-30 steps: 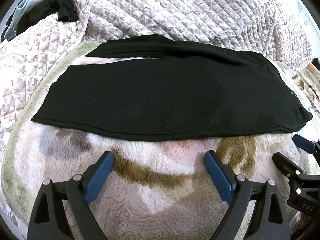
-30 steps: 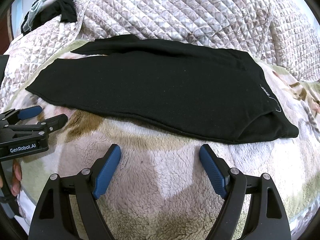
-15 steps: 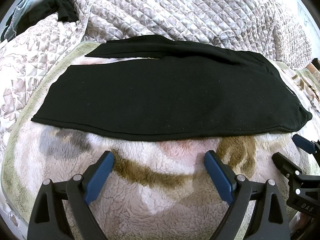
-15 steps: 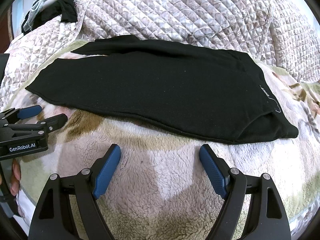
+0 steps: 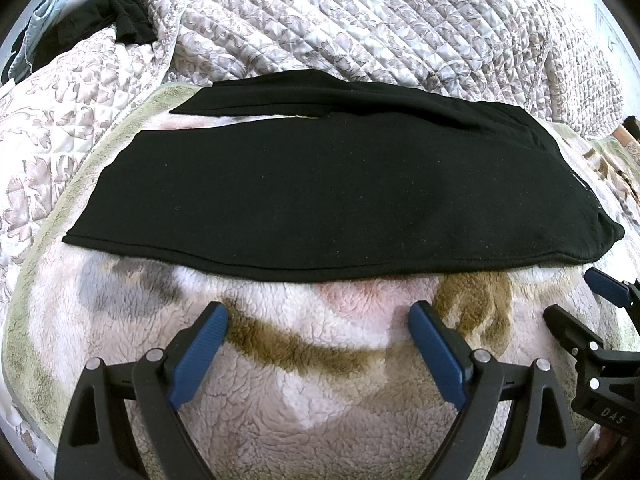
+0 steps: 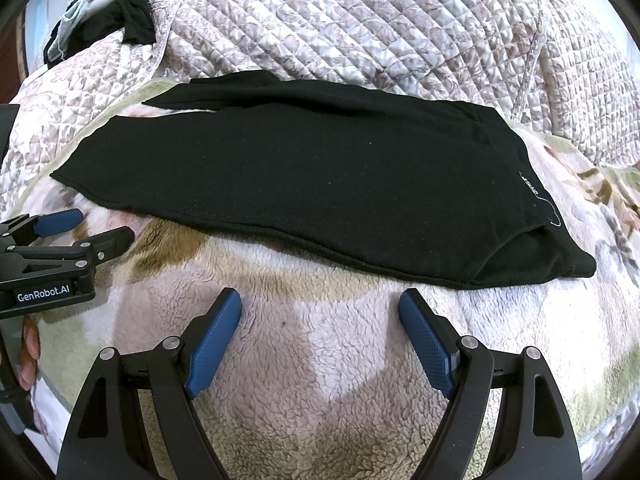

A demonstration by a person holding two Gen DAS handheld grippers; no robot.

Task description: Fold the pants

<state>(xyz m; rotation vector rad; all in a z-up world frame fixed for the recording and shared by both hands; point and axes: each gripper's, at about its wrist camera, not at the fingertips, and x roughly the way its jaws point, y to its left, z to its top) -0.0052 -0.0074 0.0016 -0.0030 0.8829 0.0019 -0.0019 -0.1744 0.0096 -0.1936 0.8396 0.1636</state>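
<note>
Black pants (image 5: 328,192) (image 6: 312,184) lie flat on a fluffy patterned blanket (image 5: 312,380) (image 6: 320,360), legs toward the left, waist with a white label at the right. One leg lies over the other, a strip of the far leg showing behind. My left gripper (image 5: 318,320) hangs open over the blanket just short of the pants' near edge, nothing between its blue pads. My right gripper (image 6: 320,308) is open too, near the same edge toward the waist. Each gripper shows in the other's view: the right gripper (image 5: 588,300) and the left gripper (image 6: 96,226).
A quilted floral bedspread (image 5: 360,20) (image 6: 360,28) rises behind the pants. Dark and light-blue clothes (image 5: 92,20) (image 6: 108,20) are piled at the far left. A person's fingers (image 6: 28,352) hold the left gripper's handle.
</note>
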